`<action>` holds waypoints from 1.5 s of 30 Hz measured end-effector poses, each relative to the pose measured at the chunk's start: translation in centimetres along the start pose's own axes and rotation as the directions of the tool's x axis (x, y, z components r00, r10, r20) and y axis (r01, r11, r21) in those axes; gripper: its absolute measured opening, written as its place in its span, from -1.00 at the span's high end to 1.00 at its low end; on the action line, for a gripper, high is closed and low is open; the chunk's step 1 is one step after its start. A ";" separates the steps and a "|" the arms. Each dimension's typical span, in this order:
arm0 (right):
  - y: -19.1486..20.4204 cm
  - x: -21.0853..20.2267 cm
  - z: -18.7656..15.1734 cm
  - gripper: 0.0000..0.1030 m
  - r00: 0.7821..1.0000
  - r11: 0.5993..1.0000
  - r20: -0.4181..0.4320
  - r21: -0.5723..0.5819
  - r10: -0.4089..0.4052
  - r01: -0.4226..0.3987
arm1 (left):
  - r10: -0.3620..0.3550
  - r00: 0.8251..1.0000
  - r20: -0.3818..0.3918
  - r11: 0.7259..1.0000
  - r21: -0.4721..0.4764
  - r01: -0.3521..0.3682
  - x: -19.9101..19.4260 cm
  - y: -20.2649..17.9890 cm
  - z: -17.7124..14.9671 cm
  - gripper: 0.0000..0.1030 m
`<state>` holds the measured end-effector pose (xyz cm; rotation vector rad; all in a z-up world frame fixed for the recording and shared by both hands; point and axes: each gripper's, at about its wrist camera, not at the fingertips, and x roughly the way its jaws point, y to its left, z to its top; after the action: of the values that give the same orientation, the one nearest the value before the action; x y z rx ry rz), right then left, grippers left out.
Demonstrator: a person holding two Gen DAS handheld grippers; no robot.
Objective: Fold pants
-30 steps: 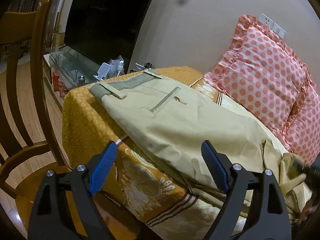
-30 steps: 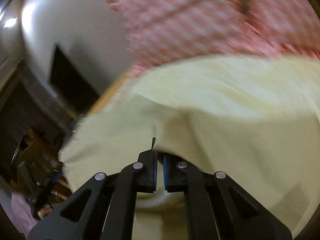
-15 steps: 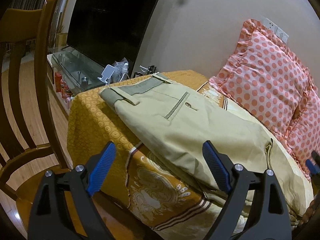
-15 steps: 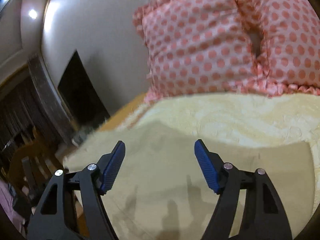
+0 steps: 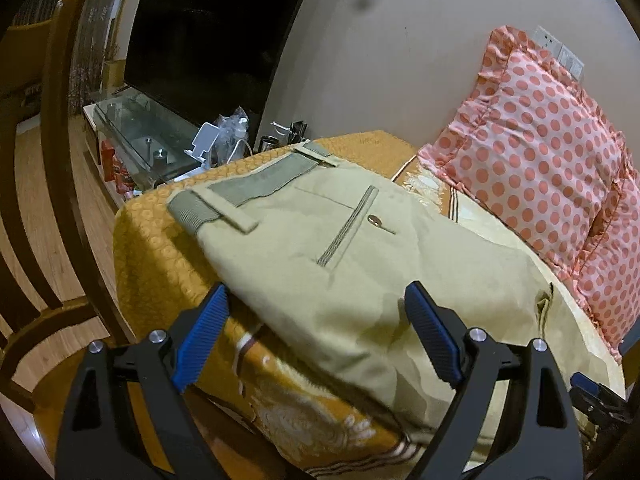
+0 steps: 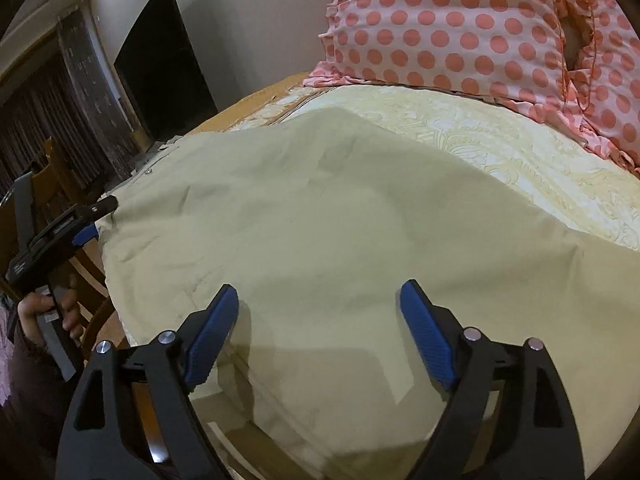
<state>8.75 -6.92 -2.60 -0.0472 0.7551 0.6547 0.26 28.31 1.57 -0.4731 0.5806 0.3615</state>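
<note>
Beige pants lie flat on the bed, back pocket up, with the grey waistband toward the TV end. They also fill the right wrist view. My left gripper is open and empty, just over the pants' near edge by the seat. My right gripper is open and empty above the leg part near the bed's front edge. The left gripper also shows in the right wrist view, at the pants' left edge.
The bed has a yellow patterned cover. Pink polka-dot pillows lean on the wall behind. A wooden chair stands at the left. A TV and a glass stand with small items are beyond the bed's end.
My right gripper let go of the pants' fabric and opened, then pulled back toward the front edge. My left gripper moved in closer to the pants' edge.
</note>
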 end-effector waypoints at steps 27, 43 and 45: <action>-15.2 -18.8 -6.3 -0.66 0.901 0.879 0.374 0.476 -0.221 0.018 | -0.517 0.854 -0.057 0.631 0.649 0.425 -9.9 -29.9 -4.8 0.83; -19.9 -15.8 -7.8 -0.65 0.954 0.781 0.298 0.605 -0.043 -0.154 | -0.571 0.737 -0.363 0.450 0.613 0.650 -9.7 -29.5 -11.6 -0.17; -19.7 -14.9 -7.1 -0.65 0.965 0.799 0.258 0.590 -0.048 -0.118 | -0.558 0.775 -0.295 0.544 0.576 0.610 -8.3 -27.7 -8.2 -0.21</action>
<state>7.49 -32.62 -1.85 0.6358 0.6792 0.4171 2.67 -0.57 9.43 0.0226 0.5446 -0.5238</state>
